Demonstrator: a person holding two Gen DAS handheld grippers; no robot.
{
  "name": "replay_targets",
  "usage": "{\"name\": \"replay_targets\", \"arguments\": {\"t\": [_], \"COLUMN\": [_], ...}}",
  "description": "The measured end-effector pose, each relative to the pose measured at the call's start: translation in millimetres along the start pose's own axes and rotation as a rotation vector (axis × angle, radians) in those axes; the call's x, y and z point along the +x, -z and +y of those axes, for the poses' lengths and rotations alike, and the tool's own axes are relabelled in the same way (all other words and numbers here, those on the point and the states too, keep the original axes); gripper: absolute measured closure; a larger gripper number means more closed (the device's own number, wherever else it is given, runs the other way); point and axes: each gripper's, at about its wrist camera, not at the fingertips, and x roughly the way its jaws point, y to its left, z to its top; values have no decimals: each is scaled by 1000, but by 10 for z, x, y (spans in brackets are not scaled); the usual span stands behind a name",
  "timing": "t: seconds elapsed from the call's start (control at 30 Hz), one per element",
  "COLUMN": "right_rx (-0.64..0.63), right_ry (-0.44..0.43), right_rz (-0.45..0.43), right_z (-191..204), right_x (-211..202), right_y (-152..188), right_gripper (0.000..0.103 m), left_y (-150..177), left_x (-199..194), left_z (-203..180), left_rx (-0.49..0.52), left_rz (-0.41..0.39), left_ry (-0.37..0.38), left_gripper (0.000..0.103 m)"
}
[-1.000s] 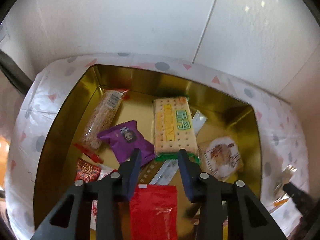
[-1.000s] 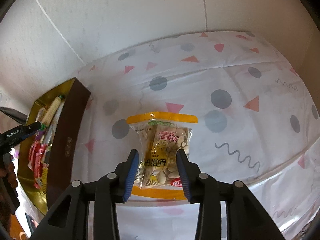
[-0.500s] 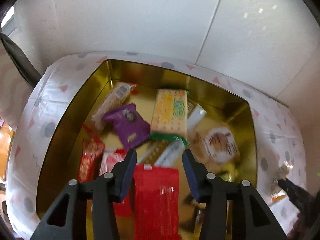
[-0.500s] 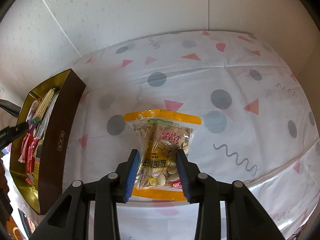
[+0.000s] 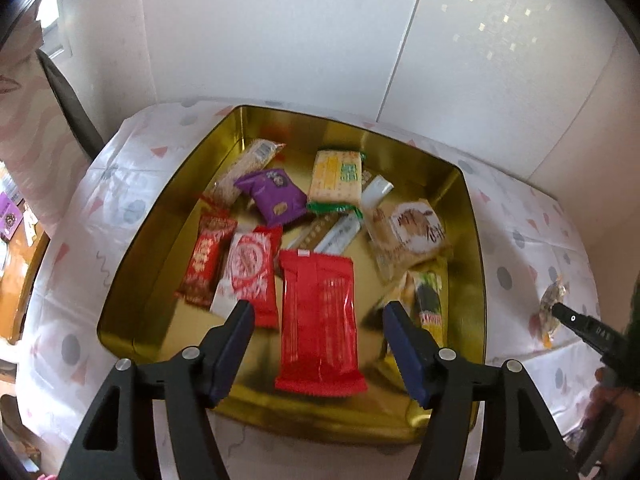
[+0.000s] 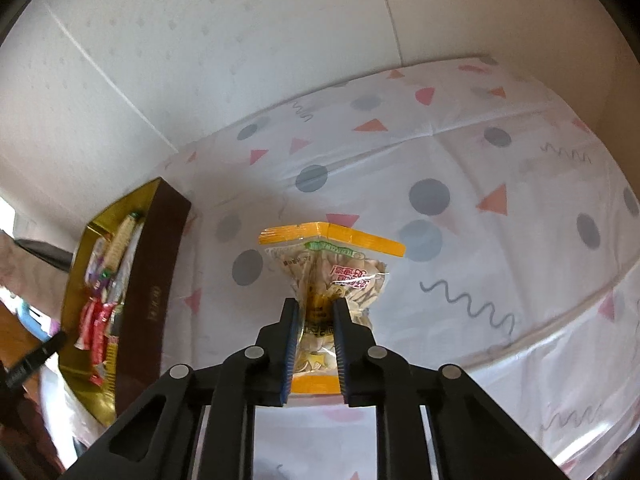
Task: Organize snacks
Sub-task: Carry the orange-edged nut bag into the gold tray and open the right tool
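Jaws of our right gripper (image 6: 316,316) pinch the orange-edged pistachio bag (image 6: 334,268) on the patterned tablecloth (image 6: 500,168); our left gripper (image 5: 318,320) gapes empty above the red packet (image 5: 318,320) inside the gold tin (image 5: 474,240).

Snacks (image 5: 318,312) in tin (image 5: 168,216) on tablecloth (image 6: 460,152)
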Motion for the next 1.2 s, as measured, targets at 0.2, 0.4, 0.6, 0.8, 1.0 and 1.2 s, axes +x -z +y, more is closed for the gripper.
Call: {"name": "replay_targets", "arguments": {"t": [0.2, 0.4, 0.6, 0.8, 1.0, 1.2], "right_rx": [28, -29, -140, -265, -455, -691], "right_ry": [-47, -119, -207, -295, -374, -404], "right_rz": [11, 8, -2, 35, 104, 166], "right_z": [65, 409, 963, 1592, 2267, 2844], "right_x": [-42, -116, -206, -147, 13, 199], "right_y": [98, 146, 113, 144, 282, 479], "right_gripper": [88, 88, 88, 88, 90, 90], "left_y": [125, 190, 208, 237, 297, 366], "left_x": [-58, -146, -264, -370, -521, -639], "left_z": [19, 146, 319, 474, 689, 867], "left_rx": [16, -2, -34, -46, -86, -126], "left_rz": [-1, -15, -39, -63, -94, -113], "left_ry": [-26, -49, -73, -105, -139, -170], "left_gripper": [36, 33, 32, 31, 25, 25]}}
